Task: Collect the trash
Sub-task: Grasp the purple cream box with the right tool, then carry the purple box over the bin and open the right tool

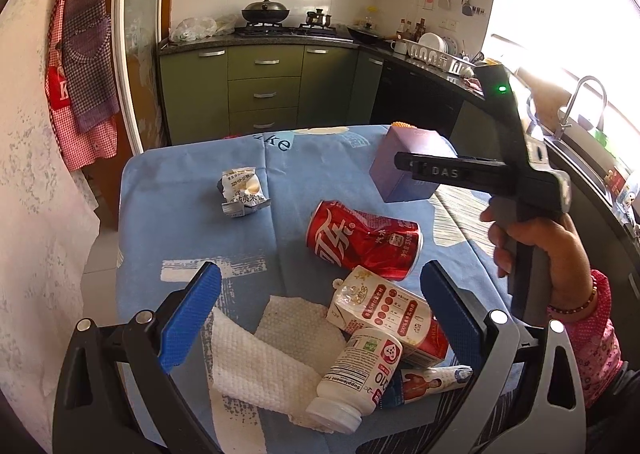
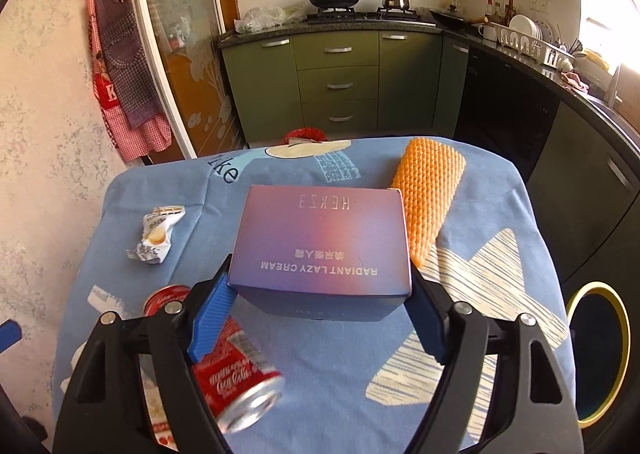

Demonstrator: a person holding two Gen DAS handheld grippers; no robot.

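My right gripper [image 2: 322, 280] is shut on a purple "Radiant Lazy Cream" box [image 2: 324, 238], its blue pads pressed to the box's two sides. In the left wrist view a hand holds that gripper [image 1: 440, 172] at the right, with the box [image 1: 404, 162] just over the blue tablecloth [image 1: 180, 222]. My left gripper [image 1: 320, 274] hangs open above a pile of trash: a crushed red cola can [image 1: 364, 240], a small carton [image 1: 384, 314], a white pill bottle [image 1: 352, 378], a tube [image 1: 428, 380] and a paper towel [image 1: 264, 358]. A crumpled snack wrapper [image 1: 242, 190] lies further back.
An orange knitted cloth [image 2: 432, 198] lies behind the box at the table's far right. A red bin [image 2: 304, 134] peeks over the far table edge. A dark, yellow-rimmed bin [image 2: 596, 350] stands on the floor to the right. Green kitchen cabinets [image 2: 340, 82] line the back.
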